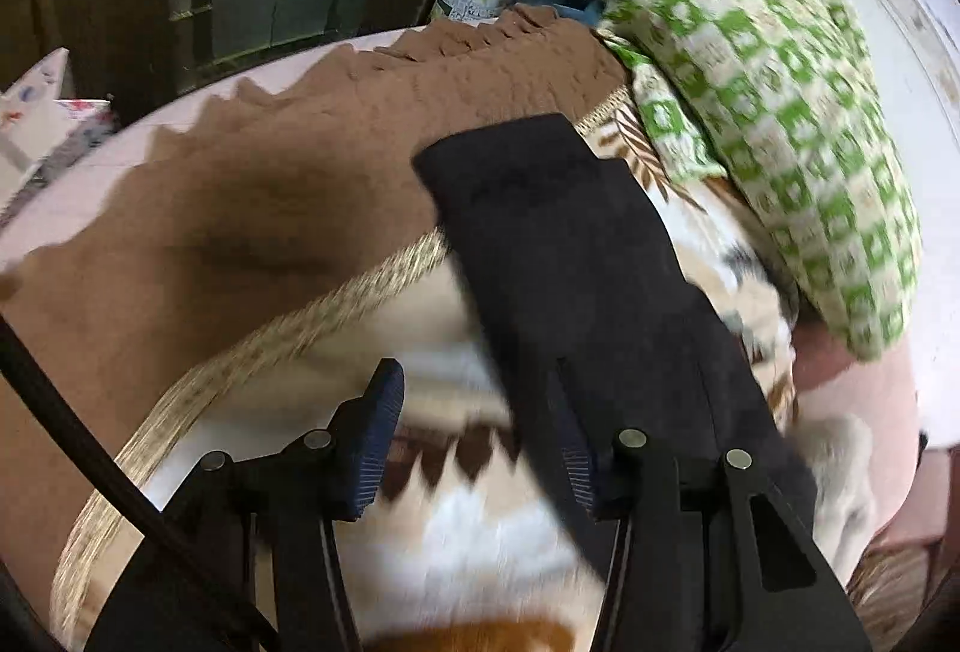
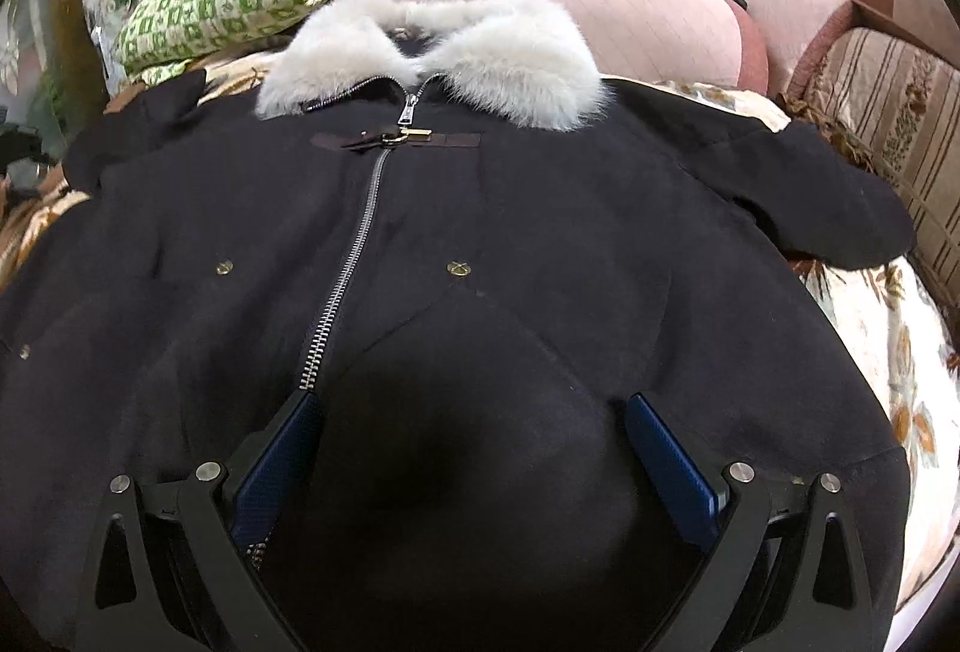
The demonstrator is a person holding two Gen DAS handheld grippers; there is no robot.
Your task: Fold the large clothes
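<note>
In the left wrist view, the brown bedspread (image 1: 252,208) with its zigzag edge fills the left of the frame, bordered by a gold woven trim (image 1: 336,301). At the bottom centre the left gripper (image 1: 474,430) stands wide apart, its blue pads (image 1: 375,442) spread, nothing between them. A black coat sleeve (image 1: 576,256) runs diagonally from the upper centre down to the lower right, draped over the right-hand finger and lying on the patterned blanket (image 1: 480,538). At the upper right sits a green-and-cream checked cloth (image 1: 780,111).

In the right wrist view, the same green checked cloth is in the upper left. The black coat (image 2: 480,244) fills the centre, spread flat, front up, its long axis running bottom to top of the frame with the grey fur collar (image 2: 438,51) at the top and the zipper (image 2: 360,244) closed. Its sleeves (image 2: 840,208) stick out sideways. The right gripper (image 2: 471,442), bottom centre, is opened wide over the lower front, gripping nothing. Pink cushions (image 2: 600,3) sit beyond the collar, at the upper right.
</note>
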